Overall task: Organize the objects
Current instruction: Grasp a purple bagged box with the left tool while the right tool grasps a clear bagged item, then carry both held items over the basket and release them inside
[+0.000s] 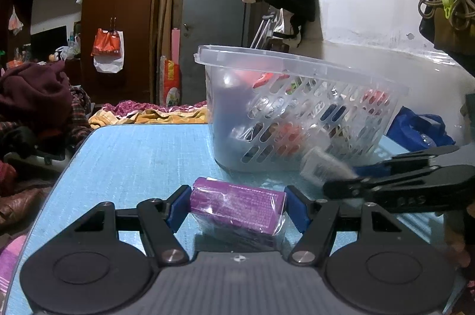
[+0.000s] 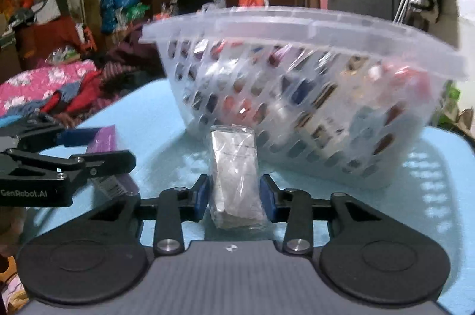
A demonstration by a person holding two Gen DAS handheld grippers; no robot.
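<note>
My left gripper [image 1: 236, 203] is shut on a purple box [image 1: 237, 208] wrapped in clear film, low over the light blue table [image 1: 133, 154]. My right gripper [image 2: 234, 193] is shut on a silver-grey wrapped box [image 2: 236, 175], just in front of the clear plastic basket [image 2: 297, 26]. The basket [image 1: 297, 68] stands on the table and holds several small packets and bottles. In the left wrist view the right gripper [image 1: 341, 178] shows at the right with its grey box [image 1: 320, 163], blurred. In the right wrist view the left gripper [image 2: 86, 148] shows at the left with the purple box [image 2: 104, 139].
The table's left edge drops to piles of clothes [image 1: 38, 95] and bedding [image 2: 44, 83]. A blue bag [image 1: 421, 127] lies behind the basket at the right. Wardrobes, hanging bags and a grey door [image 1: 213, 26] stand far behind.
</note>
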